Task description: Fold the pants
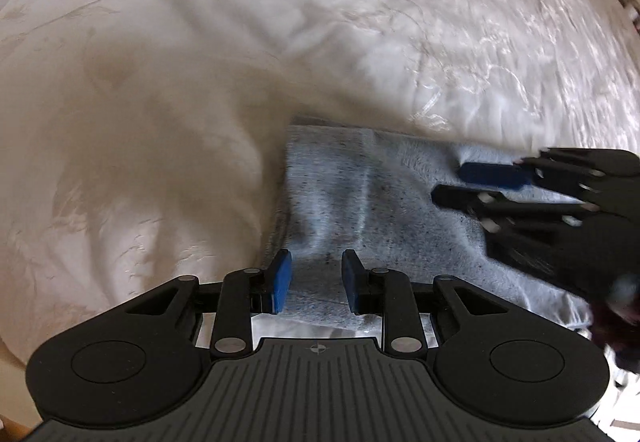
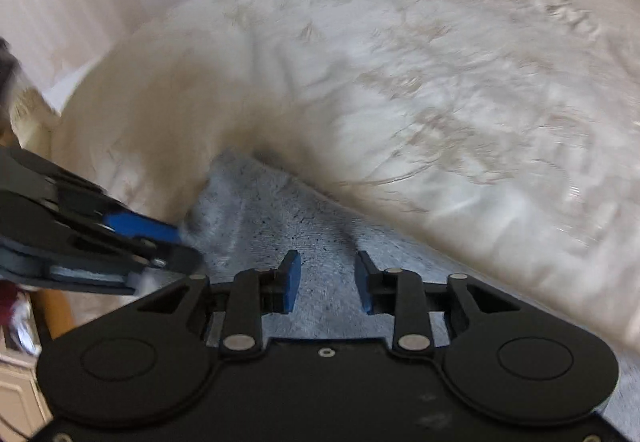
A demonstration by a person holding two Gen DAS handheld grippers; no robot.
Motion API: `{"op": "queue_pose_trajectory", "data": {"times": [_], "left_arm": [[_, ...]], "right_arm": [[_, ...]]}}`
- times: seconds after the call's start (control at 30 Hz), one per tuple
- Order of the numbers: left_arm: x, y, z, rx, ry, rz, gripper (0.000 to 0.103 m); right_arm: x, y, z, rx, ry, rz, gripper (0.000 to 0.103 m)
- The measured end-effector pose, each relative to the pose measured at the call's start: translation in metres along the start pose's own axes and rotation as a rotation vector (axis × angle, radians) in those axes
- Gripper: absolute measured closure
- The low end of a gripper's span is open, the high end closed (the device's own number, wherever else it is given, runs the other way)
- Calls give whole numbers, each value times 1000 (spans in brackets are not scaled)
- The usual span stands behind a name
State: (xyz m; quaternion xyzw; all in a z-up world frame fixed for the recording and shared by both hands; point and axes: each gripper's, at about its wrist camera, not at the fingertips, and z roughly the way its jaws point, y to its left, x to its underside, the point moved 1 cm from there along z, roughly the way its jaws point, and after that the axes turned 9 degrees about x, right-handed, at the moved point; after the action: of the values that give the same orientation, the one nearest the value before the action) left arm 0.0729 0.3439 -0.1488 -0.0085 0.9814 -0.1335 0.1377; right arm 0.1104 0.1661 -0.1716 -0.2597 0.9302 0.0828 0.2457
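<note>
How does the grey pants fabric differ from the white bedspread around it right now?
The grey speckled knit pants are plain and fuzzy; the white embroidered bedspread is shiny with a stitched floral pattern. The pants lie fairly flat with a few creases; the bedspread bunches up in a high mound beside them. Both are soft cloth. The open left claw and right claw hover over the pants.

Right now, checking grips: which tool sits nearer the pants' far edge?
The left tool; it reaches the pants near the bedspread, ahead of the right tool.

Pants (image 1: 360,202) run under each tool body; motion blur smears the bed (image 2: 440,82) and right tool (image 1: 460,184).
</note>
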Motion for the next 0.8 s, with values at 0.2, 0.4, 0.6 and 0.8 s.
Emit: {"op": "queue_pose_trajectory", "data": {"times": [0.2,0.4,0.6,0.8], "left_arm": [[-7,-6,-5,13,-23,5,76],[-7,-10,2,20,-13,22,76],[-11,-7,1,25,-22,15,76],[-28,-3,-4,20,-48,3,76]], "right_arm": [[-12,-31,0,89,-50,65,70],[-17,-39,4,-71,-7,-82,64],[-16,-34,14,-102,19,-218,69],[-20,-35,8,-116,4,-245,100]]}}
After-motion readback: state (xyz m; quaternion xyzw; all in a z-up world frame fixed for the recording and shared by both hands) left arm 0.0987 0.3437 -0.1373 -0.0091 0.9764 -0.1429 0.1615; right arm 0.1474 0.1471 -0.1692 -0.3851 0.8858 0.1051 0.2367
